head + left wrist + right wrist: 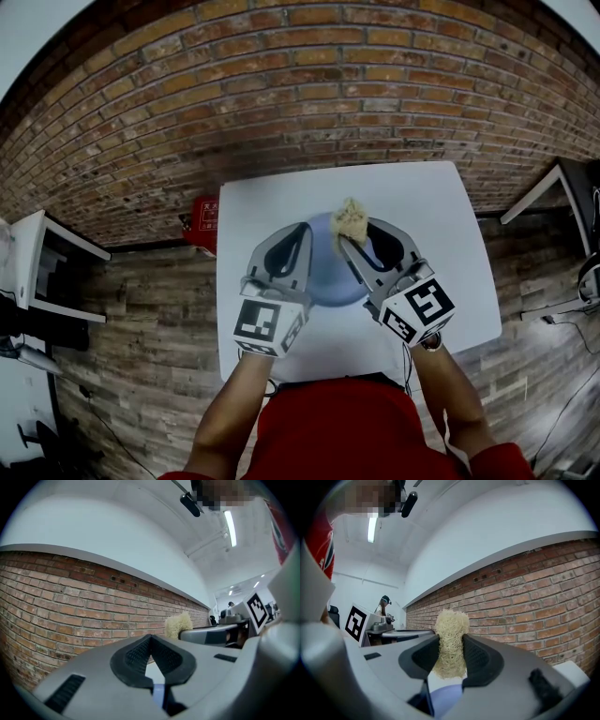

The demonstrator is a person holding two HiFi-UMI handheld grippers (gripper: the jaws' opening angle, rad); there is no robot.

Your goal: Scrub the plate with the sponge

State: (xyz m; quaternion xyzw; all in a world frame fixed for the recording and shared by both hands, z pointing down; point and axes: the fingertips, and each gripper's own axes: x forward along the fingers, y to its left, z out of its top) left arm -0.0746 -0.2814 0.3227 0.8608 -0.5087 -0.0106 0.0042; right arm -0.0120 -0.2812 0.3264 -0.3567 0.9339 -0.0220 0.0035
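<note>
Fingers (480, 654) of the right gripper (451, 641) are clamped on a pale, straw-coloured sponge (451, 625), squeezing its middle so that a frayed tuft stands out past the tips and a shorter end hangs below them. Fingers (133, 654) of the left gripper (150, 638) are closed tip to tip, and nothing shows between them. From the head view, both grippers reach forward over a round blue plate (330, 281) that lies flat near the middle of a white table (450, 262), with a brick wall (281, 94) beyond. The left gripper sits above the plate's left side; whether it touches the plate cannot be told. The sponge is at the plate's far edge, just above or on it. The sponge looks light, coarse and springy, like woven fibre, so it should give under the pads and bend when pressed down. A grip low on its body, close to the scrubbing end, would likely keep it from flopping. The plate looks smooth and rigid, and it may slide on the bare tabletop under a sideways scrub. Its rim is the natural place to steady it, taken gently, since it could chip if it is ceramic.
</note>
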